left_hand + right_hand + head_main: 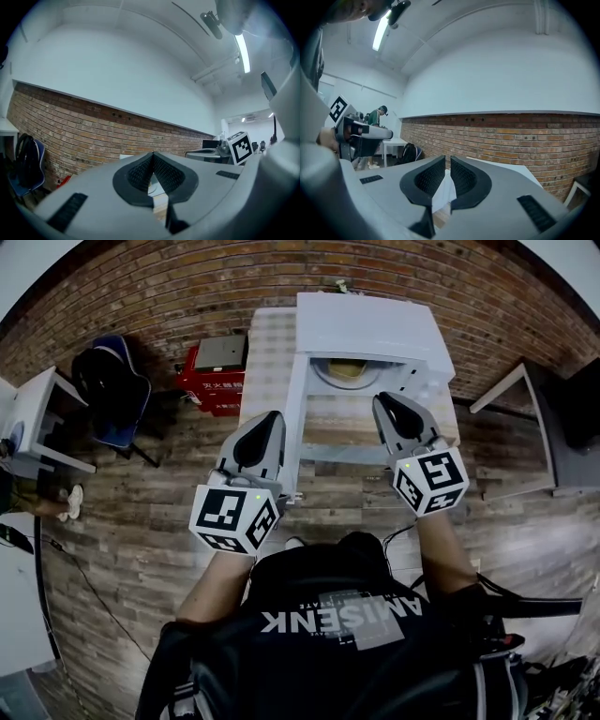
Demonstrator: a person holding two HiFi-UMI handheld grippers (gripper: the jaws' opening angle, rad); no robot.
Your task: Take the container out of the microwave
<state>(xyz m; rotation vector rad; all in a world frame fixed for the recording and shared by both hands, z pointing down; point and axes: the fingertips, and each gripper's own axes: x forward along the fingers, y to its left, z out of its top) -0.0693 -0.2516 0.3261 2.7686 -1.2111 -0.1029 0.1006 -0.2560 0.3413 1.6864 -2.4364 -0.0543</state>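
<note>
In the head view a person in a black shirt [328, 634] holds both tools out level toward a white microwave [370, 329]. It stands on a table [267, 352] against a brick wall [169, 287]. The microwave's door [296, 418] is swung open on the left. The round, pale container [347, 371] sits inside the opening, well apart from both tools. The left claw [269, 423] points at the door's edge and the right claw [386, 405] at the front of the opening. A red box [211, 381] stands on the floor left of the table, with a blue chair [112, 390] further left.

In the left gripper view the left claw [153, 157] is pressed together, its tips touching with nothing between them. The brick wall [84, 131] runs behind it, and the other tool's marker cube [241, 146] shows at the right.

In the right gripper view the right claw [447, 163] is all but pressed together. Only a thin slit is left, and nothing is pinched in it. A ceiling light [380, 33] glows above, and a person [377, 117] stands far off at the left.
</note>
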